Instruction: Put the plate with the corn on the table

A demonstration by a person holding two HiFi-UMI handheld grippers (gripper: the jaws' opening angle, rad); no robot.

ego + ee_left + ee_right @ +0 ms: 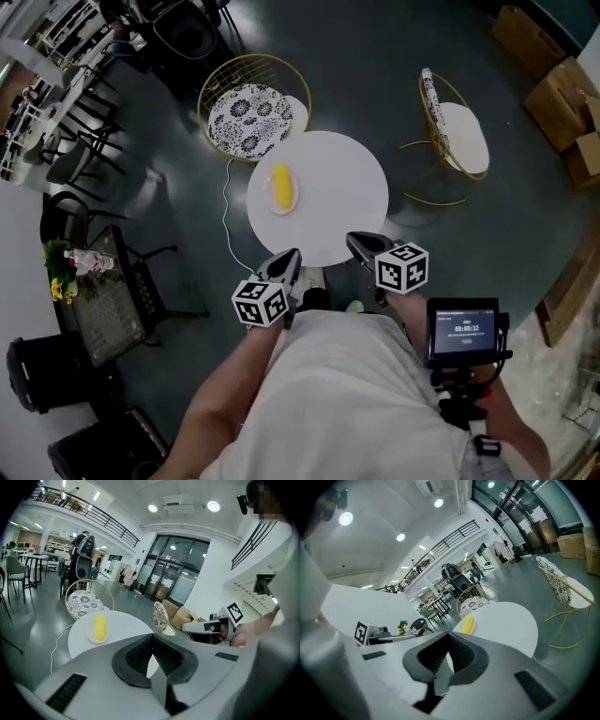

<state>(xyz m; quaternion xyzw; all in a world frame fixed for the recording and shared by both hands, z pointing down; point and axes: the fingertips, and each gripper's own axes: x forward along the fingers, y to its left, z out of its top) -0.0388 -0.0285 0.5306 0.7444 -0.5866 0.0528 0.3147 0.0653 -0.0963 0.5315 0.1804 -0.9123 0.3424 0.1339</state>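
A yellow corn cob [280,186] lies on a small white plate [258,194] that rests on the left part of the round white table [342,202]. My left gripper [289,259] and right gripper [357,243] hover side by side at the table's near edge, close to my body, both shut and holding nothing. In the left gripper view the corn [100,625] and plate [90,635] sit ahead and to the left of the closed jaws [152,638]. From the right gripper view the corn [467,624] lies straight beyond the closed jaws [450,637].
A gold wire chair with a patterned cushion [250,117] stands behind the table, and a second one [457,134] to the right. A white cable [228,214] runs along the floor at the left. Cardboard boxes [555,82] stand far right; a dark side table with flowers [94,292] at left.
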